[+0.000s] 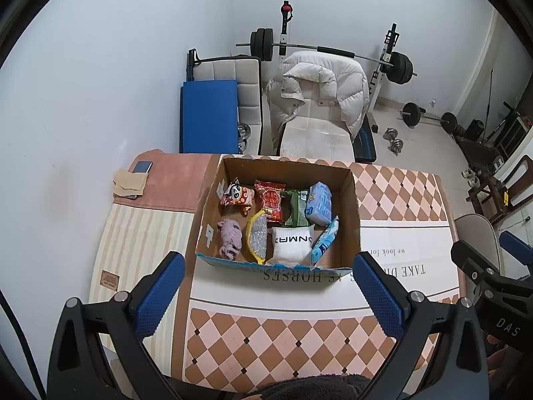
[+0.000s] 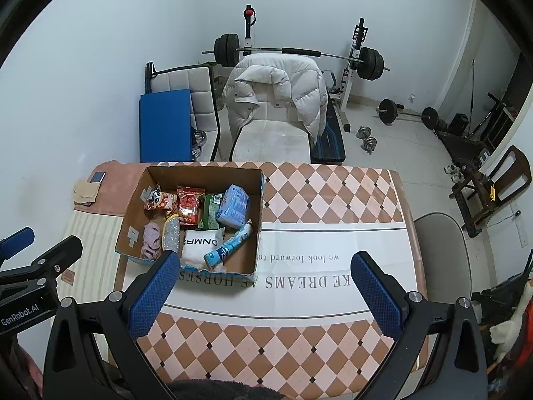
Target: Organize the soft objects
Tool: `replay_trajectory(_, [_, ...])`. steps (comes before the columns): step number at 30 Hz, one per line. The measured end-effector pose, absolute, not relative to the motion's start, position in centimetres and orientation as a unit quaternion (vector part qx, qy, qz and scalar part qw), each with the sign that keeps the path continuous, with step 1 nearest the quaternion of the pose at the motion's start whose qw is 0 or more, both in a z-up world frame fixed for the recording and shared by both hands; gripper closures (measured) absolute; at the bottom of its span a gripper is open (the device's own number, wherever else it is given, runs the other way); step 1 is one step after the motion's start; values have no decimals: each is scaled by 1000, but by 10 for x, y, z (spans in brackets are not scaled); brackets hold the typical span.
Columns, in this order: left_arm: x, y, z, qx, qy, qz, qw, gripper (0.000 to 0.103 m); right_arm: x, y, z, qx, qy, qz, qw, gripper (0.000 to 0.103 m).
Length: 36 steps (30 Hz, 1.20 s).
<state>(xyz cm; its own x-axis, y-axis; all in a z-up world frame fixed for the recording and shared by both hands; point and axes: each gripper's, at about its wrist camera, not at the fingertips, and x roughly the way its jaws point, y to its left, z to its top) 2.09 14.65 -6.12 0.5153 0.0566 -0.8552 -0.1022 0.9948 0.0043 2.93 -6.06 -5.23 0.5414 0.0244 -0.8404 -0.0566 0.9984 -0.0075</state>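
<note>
A cardboard box point(image 1: 352, 206) stands on the table and shows in the right wrist view too point(image 2: 258, 213). Inside lie a white sock bundle point(image 1: 291, 243), a pink cloth point(image 1: 230, 235), a yellow-rimmed mesh pouch point(image 1: 258, 236), a red snack bag point(image 1: 271, 200), a green packet point(image 1: 296, 208), a blue tissue pack point(image 1: 319, 203), a light-blue packet point(image 1: 324, 240) and a panda-print bag point(image 1: 238, 195). My left gripper point(image 1: 268, 296) is open and empty, held above the table in front of the box. My right gripper point(image 2: 266, 295) is open and empty, to the right of the box's front.
The table carries a checkered cloth with printed text point(image 2: 333, 200). A phone point(image 1: 142, 167) and a beige cloth point(image 1: 128, 183) lie at the far left corner. A chair with a white jacket point(image 1: 316, 100) and weight equipment point(image 1: 333, 50) stand behind the table. A grey chair point(image 2: 443, 243) stands at the right.
</note>
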Motion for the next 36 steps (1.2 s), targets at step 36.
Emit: replay_trajectory(36, [18, 146, -55, -21, 486, 48, 873, 0, 26, -63, -43, -12, 472, 14, 881, 0])
